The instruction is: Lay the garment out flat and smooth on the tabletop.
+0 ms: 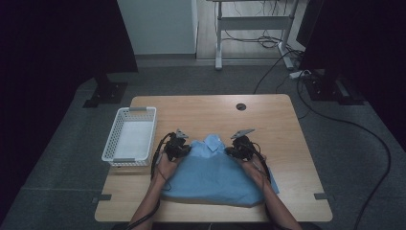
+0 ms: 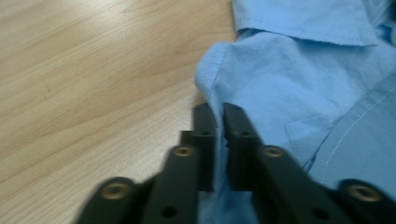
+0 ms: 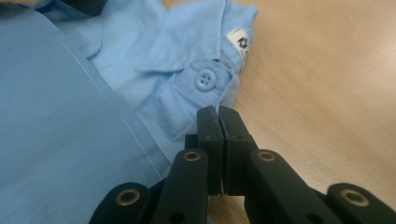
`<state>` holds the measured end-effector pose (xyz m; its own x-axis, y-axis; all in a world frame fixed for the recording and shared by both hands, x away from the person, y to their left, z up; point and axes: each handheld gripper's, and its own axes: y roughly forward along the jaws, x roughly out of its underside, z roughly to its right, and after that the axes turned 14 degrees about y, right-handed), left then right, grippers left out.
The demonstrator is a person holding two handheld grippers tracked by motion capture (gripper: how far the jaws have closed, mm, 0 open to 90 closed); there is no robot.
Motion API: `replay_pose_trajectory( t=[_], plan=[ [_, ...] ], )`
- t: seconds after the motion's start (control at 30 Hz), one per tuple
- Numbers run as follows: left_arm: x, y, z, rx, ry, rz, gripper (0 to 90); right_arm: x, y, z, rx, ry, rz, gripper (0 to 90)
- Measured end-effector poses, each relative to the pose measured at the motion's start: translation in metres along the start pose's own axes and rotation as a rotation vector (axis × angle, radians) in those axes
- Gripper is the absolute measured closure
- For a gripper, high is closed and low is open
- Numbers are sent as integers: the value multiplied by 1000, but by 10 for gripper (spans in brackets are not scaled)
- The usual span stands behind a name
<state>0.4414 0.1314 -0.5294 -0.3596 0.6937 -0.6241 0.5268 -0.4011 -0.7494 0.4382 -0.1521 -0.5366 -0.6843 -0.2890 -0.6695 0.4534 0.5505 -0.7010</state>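
Near the bench's front edge lies the blue shirt (image 1: 213, 175), still spread out. Your left tool (image 2: 218, 114) and right tool (image 3: 218, 114) each pinch its cloth beside the collar (image 3: 187, 28). Folding is barely begun; the white basket (image 1: 122, 158) waits.

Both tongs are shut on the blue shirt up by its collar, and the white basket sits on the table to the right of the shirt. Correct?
Not quite. The white basket sits left of the blue shirt, as the high view shows. The rest holds: the left tongs and right tongs are both shut on the shirt near its collar.
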Motion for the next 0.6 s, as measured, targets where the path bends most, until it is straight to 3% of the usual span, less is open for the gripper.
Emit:
replay_pose_trajectory(
  t=[0.03, 0.07, 0.13, 0.17, 0.2, 0.23, 0.27, 0.3, 0.33, 0.4, 0.5, 0.6],
  plan=[
    [-4, -11, 2, -35, 7, 54, 882, -2, -8, -4, 21, -24, 31, 886],
    [-10, -32, 2, -56, -15, 150, 884, -7, -23, -9, 36, -45, 77, 887],
    [-23, -68, 2, -107, -9, 269, 883, -23, -72, -28, 125, -99, 219, 887],
    [-33, -96, 2, -145, 4, 350, 883, -29, -90, -35, 146, -118, 268, 886],
    [-40, -114, 1, -194, 11, 404, 881, -40, -120, -48, 165, -134, 349, 881],
    [-46, -126, -3, -260, 4, 424, 876, -48, -139, -59, 173, -161, 419, 867],
    [-52, -127, -12, -303, -18, 378, 855, -56, -150, -66, 167, -193, 466, 742],
    [-56, -120, -25, -317, -61, 270, 761, -65, -152, -68, 183, -202, 481, 550],
    [-55, -110, -37, -313, -107, 191, 597, -73, -148, -65, 203, -187, 458, 477],
    [-43, -96, -46, -258, -157, 143, 501, -76, -137, -47, 201, -133, 422, 389],
    [-22, -74, -38, -208, -150, 94, 402, -58, -115, -14, 154, -29, 345, 374],
    [-8, -46, -34, -140, -160, 10, 374, -34, -90, 11, 117, 60, 247, 379]
  ],
)
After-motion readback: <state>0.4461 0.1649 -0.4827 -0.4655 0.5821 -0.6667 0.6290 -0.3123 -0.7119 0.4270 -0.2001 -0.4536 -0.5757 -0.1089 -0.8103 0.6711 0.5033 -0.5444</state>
